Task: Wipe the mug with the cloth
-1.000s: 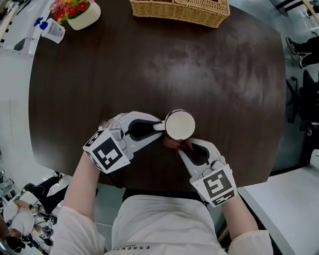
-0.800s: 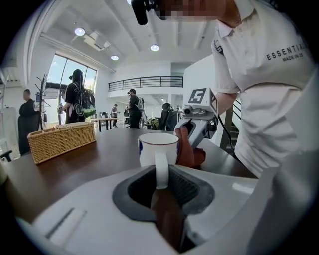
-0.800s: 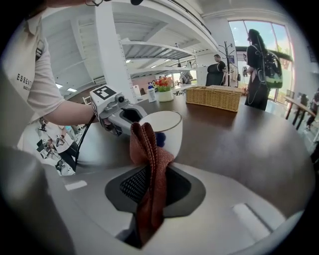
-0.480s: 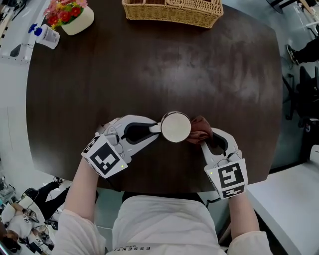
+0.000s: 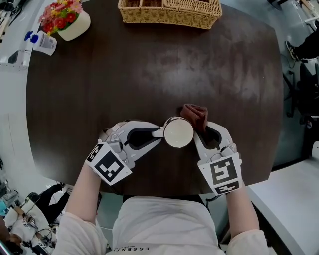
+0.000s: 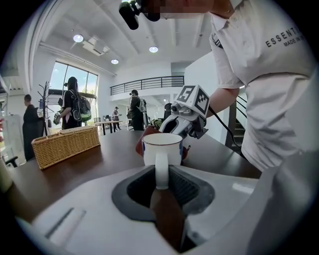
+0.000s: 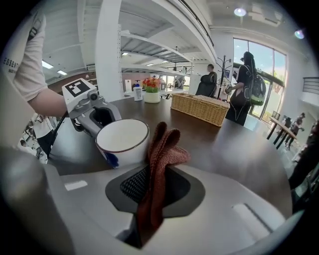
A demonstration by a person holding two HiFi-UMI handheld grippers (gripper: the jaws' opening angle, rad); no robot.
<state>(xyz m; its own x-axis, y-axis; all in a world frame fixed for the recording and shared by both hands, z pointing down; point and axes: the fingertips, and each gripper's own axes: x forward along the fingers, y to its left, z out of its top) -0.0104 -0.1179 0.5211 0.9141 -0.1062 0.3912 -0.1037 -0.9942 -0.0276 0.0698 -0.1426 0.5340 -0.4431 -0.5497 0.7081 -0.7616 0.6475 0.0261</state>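
A white mug [image 5: 179, 132] with a dark rim stands upright on the dark table [image 5: 149, 69]. My left gripper [image 5: 157, 132] is shut on the mug's handle [image 6: 161, 169] from the left. My right gripper [image 5: 201, 127] is shut on a reddish-brown cloth [image 5: 195, 116], which presses against the mug's far right side. In the right gripper view the folded cloth [image 7: 158, 164] rises between the jaws beside the mug [image 7: 123, 141]. In the left gripper view the cloth [image 6: 144, 140] shows behind the mug [image 6: 162, 148].
A wicker basket [image 5: 170, 11] sits at the table's far edge. A flower pot [image 5: 68, 19] and a small bottle [image 5: 42, 42] are at the far left. A white table corner [image 5: 289, 199] lies to the right. People stand in the background of both gripper views.
My right gripper swept the cloth around the mug, from its near side to its right and then to its far right side. The left gripper kept the mug nearly in place.
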